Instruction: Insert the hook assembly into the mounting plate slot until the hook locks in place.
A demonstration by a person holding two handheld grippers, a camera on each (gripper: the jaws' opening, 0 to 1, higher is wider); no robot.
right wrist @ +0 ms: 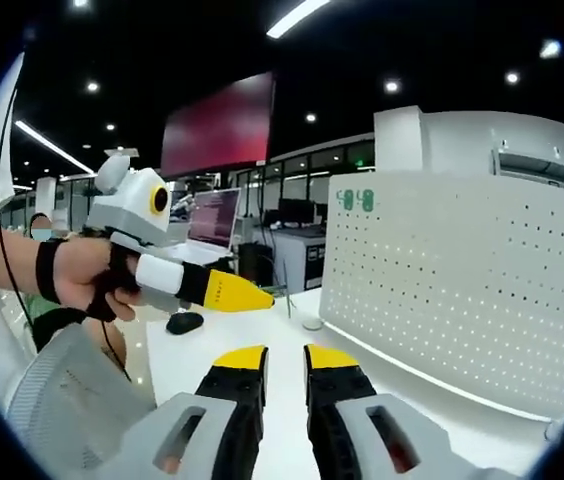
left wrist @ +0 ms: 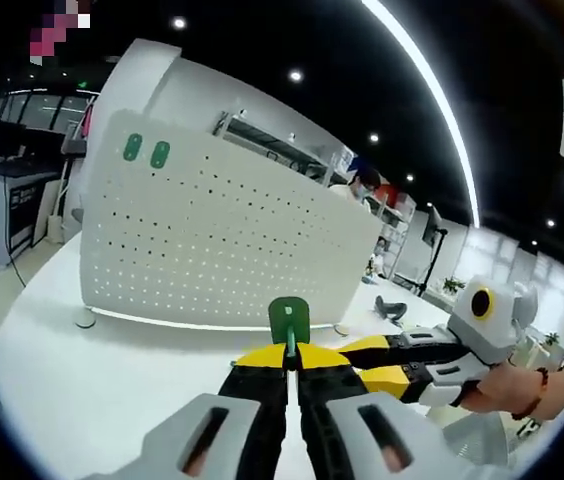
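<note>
In the left gripper view, the left gripper (left wrist: 289,358) has its two yellow-tipped jaws pressed together on a small green hook (left wrist: 288,316). The hook sticks up from between the tips, with its round green top showing above them. It is held above the white bench (left wrist: 82,380), in front of the big white board full of little holes (left wrist: 222,240) (the board stands upright on the bench, a bit away from the hook). Two more green pieces (left wrist: 146,151) sit side by side near the top left corner of the board.

The right gripper (left wrist: 387,362) comes in from the right side of that view, held by a hand (left wrist: 512,390). Its yellow tips lie just beside the left gripper.

In the right gripper view, the right gripper (right wrist: 285,358) has its jaws a little apart, with nothing between them. The board stands to the right there, and a dark mouse (right wrist: 184,322) lies on the bench farther back.
</note>
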